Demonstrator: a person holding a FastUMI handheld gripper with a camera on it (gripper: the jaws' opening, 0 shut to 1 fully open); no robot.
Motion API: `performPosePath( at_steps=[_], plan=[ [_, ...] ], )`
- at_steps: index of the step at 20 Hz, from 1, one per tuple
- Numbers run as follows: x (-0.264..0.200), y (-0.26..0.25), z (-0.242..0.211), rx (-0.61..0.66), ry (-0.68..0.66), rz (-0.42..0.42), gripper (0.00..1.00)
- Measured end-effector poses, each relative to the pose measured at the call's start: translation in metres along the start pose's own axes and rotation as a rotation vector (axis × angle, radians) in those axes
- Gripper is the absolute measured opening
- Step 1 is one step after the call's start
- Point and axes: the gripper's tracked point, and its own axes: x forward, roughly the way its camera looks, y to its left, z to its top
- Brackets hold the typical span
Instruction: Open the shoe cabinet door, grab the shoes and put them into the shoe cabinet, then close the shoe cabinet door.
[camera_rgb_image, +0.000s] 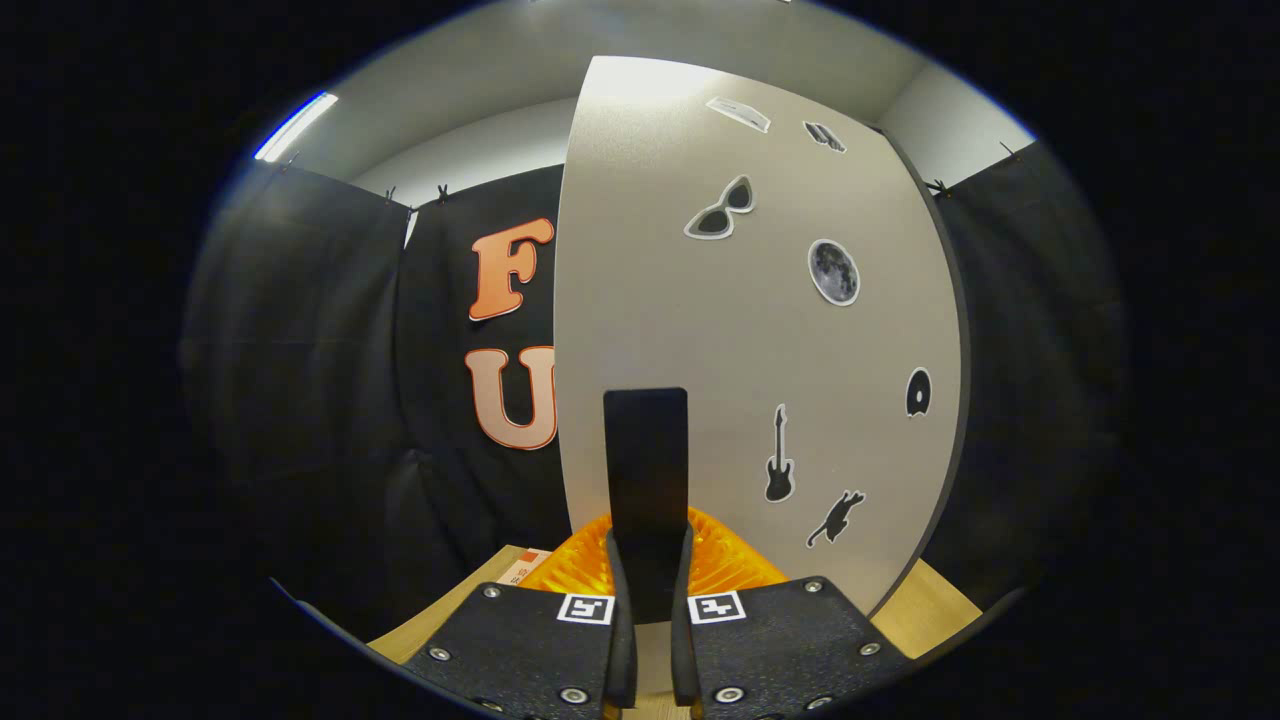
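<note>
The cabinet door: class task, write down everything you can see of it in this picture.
The cabinet door is a tall, pale grey panel with a matt, smooth look and a dark edge on its right side. Stickers dot its face: sunglasses, a moon, a guitar, a cat, a record. A dark upright handle sits low on it, and the tool has its fingers closed on either side of that handle. The door stands upright on a wooden surface.

Gripper (651, 575) fingers close on black door handle (646, 470); contact hidden. Orange shoe (725, 565) mostly hidden behind handle + fingers. Cabinet door (750, 330) covers cabinet inside. Stickers at 12-1 o'clock too small to ID.
</note>
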Motion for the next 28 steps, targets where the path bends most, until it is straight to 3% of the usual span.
performPosePath(
  at_steps=[11,28],
  plan=[
    [-0.046,-0.035,0.005,-0.006,-0.041,0.024,0.12],
    [-0.079,-0.148,0.005,-0.036,-0.053,-0.149,0.10]
  ],
)
